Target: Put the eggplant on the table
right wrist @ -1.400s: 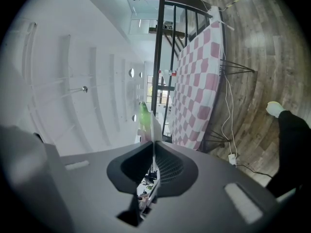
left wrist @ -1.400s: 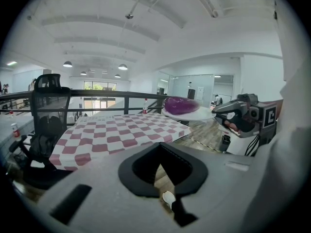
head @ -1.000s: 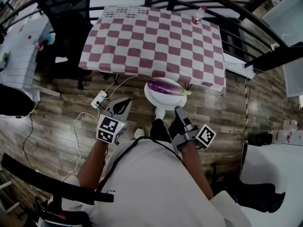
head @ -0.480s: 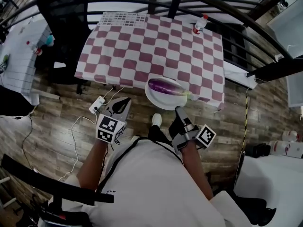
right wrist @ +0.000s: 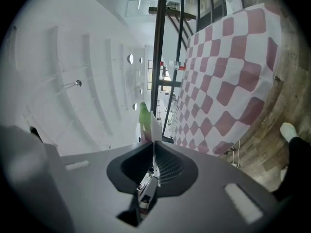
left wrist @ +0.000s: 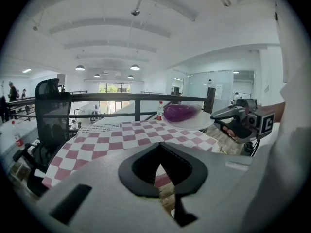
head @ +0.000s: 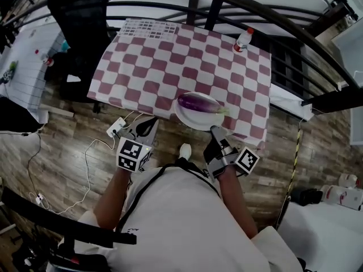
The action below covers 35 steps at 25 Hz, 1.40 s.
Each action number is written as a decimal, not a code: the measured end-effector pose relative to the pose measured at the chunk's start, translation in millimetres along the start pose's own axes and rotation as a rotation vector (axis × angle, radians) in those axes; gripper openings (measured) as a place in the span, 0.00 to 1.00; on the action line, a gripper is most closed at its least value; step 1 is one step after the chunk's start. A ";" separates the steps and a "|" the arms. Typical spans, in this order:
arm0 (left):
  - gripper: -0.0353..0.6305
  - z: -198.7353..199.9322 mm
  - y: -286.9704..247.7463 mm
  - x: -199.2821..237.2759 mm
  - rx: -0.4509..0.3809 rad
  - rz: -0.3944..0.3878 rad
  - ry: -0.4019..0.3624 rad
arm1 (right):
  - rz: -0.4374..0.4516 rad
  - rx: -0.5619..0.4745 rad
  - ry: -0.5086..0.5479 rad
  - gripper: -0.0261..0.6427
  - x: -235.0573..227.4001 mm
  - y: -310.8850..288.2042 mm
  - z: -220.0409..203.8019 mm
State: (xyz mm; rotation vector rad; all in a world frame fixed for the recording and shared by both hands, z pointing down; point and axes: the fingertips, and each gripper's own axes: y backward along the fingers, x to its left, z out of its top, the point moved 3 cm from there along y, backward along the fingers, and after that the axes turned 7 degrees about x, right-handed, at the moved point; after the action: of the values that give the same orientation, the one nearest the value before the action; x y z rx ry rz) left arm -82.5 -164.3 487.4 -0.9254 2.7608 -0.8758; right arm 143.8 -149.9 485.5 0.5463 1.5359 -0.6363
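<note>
A purple eggplant (head: 197,102) lies on a white plate (head: 189,118). My right gripper (head: 215,131) is shut on the plate's near rim and holds it over the near edge of the checkered table (head: 170,55). In the right gripper view the plate's rim (right wrist: 155,124) stands edge-on between the jaws of the right gripper (right wrist: 154,141), with the eggplant's green stem (right wrist: 144,114) beyond. My left gripper (head: 148,124) hangs left of the plate, shut and empty. The left gripper view shows the eggplant (left wrist: 179,112), the plate (left wrist: 199,124) and the right gripper (left wrist: 234,114).
A water bottle (head: 243,38) stands at the table's far right corner. A black railing (head: 227,4) runs behind the table and a black chair (head: 79,10) stands at its left. A power strip (head: 115,129) with cables lies on the wood floor.
The person has walked toward the table. The plate with the eggplant, earlier over the floor in front of the table, is now over the table's near edge. Both grippers keep their state.
</note>
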 end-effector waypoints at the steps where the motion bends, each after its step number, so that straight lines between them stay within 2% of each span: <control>1: 0.06 4.4 -5.0 0.4 -0.001 0.012 0.002 | 0.000 0.008 0.000 0.07 -1.9 -2.4 7.2; 11: 0.06 33.1 -48.6 -8.1 -0.015 0.082 0.024 | -0.009 0.106 0.020 0.07 -18.7 -13.6 66.1; 22: 0.06 27.3 -53.8 -3.0 0.004 0.135 0.061 | -0.023 0.169 0.011 0.07 -34.6 -27.6 78.7; 28: 0.06 29.7 -66.3 6.8 0.009 0.120 0.072 | -0.033 0.173 0.005 0.07 -39.1 -43.5 84.2; 35: 0.06 44.9 -90.7 37.6 0.022 0.085 0.058 | -0.035 0.159 0.014 0.07 -36.6 -74.9 99.1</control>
State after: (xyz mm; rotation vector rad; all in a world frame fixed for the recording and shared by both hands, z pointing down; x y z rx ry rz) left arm -53.7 -267.0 503.4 -0.7854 2.8092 -0.9314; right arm 167.4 -270.9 524.9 0.6466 1.5183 -0.7875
